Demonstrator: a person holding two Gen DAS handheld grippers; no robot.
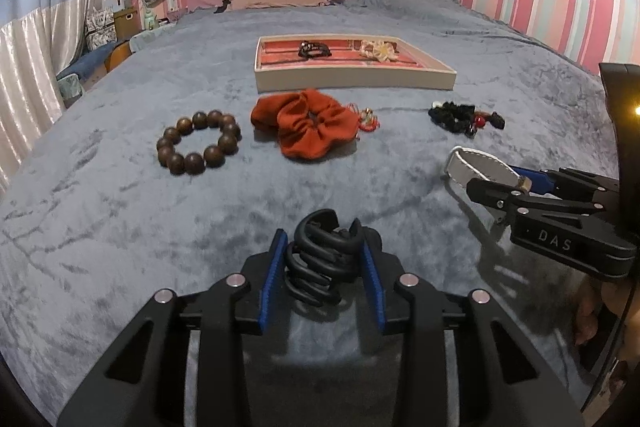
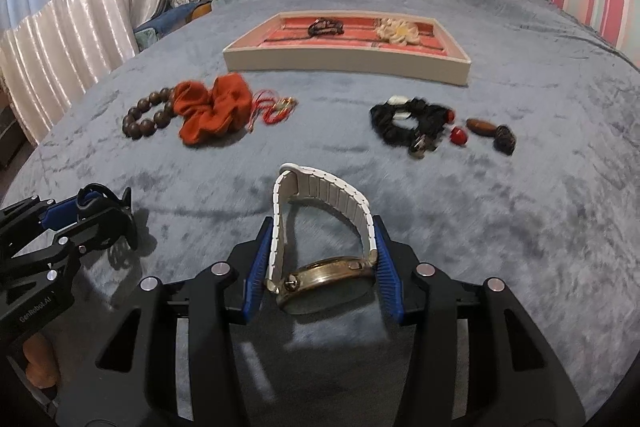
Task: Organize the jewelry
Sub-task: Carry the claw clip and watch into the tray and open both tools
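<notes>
Closest to us, our left gripper [image 1: 326,259] is holding its jaws shut on a black claw clip [image 1: 320,259] while our right gripper [image 2: 322,267] is clamping a white-strapped watch [image 2: 320,239]. We are seeing two pieces lying in the tray [image 1: 352,77]; beads [image 1: 198,141], scrunchie [image 1: 310,125] and dark trinkets [image 1: 464,117] are waiting on the bed [image 1: 120,207], leaving us open room ahead.

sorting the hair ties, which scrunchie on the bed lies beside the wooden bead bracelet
The orange scrunchie, right next to the wooden bead bracelet; the black scrunchie lies apart, nearer the red bead.
</notes>
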